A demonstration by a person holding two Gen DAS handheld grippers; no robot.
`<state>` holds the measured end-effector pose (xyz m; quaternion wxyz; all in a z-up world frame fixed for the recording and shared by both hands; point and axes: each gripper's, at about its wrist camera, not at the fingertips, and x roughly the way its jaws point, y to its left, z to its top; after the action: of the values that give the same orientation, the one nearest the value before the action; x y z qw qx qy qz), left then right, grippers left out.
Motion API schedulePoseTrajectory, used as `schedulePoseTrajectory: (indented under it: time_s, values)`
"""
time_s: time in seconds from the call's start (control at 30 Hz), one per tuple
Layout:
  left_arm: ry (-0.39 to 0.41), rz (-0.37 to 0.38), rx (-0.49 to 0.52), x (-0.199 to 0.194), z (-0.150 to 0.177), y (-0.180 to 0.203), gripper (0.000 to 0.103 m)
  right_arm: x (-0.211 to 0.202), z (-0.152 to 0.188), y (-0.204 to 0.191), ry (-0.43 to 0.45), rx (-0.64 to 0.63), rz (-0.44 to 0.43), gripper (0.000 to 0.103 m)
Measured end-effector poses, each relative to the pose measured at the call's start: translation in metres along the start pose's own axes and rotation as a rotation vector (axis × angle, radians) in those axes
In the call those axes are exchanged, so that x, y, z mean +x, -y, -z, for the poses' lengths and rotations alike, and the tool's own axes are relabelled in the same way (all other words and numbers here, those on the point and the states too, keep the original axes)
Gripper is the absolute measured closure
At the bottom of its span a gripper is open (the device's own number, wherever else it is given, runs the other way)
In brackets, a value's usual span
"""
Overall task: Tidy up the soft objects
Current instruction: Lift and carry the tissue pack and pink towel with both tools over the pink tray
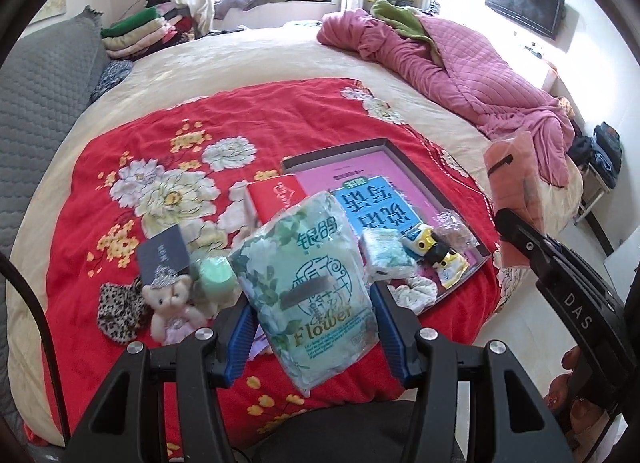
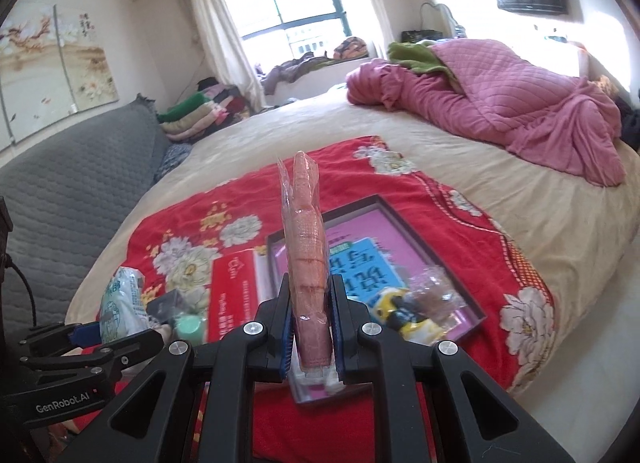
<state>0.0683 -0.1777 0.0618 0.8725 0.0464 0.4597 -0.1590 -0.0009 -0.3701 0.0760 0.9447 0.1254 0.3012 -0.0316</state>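
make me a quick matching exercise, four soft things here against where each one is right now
Things:
1. green tissue pack
2. pink wrapped cloth
3. teddy bear
4. yellow and black toy

Places:
A. in the shallow box
B. between the left gripper's fingers
C. on the red blanket, beside the leopard-print scrunchie
D. between the right gripper's fingers

Pairs: 1-B, 2-D, 3-C, 4-A

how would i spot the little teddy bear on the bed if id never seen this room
Find the red floral blanket spread over the bed; the teddy bear lies at its near edge, left of the green tissue pack held in the left tool. It sits between a leopard-print scrunchie and a mint-green roll, the only cream plush wearing a silver crown.
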Motion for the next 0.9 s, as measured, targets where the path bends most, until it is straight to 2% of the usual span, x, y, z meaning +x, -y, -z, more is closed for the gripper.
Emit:
schedulePoseTrajectory:
  time_s: [0.37, 0.53, 0.9]
  values:
    - [-0.031, 0.049, 0.038, 0.037, -0.018, 0.030, 0.048, 0.008, 0.003, 0.049, -0.013, 0.066, 0.073, 0.087]
    - [-0.063, 0.113, 0.062, 0.060, -0.018, 0.046, 0.048, 0.018, 0.006, 0.060, -0.024, 0.078, 0.091, 0.087]
    - [-0.151, 0.126, 0.143, 0.108, -0.010, 0.083, 0.048, 0.042, 0.013, 0.075, -0.070, 0.067, 0.126, 0.087]
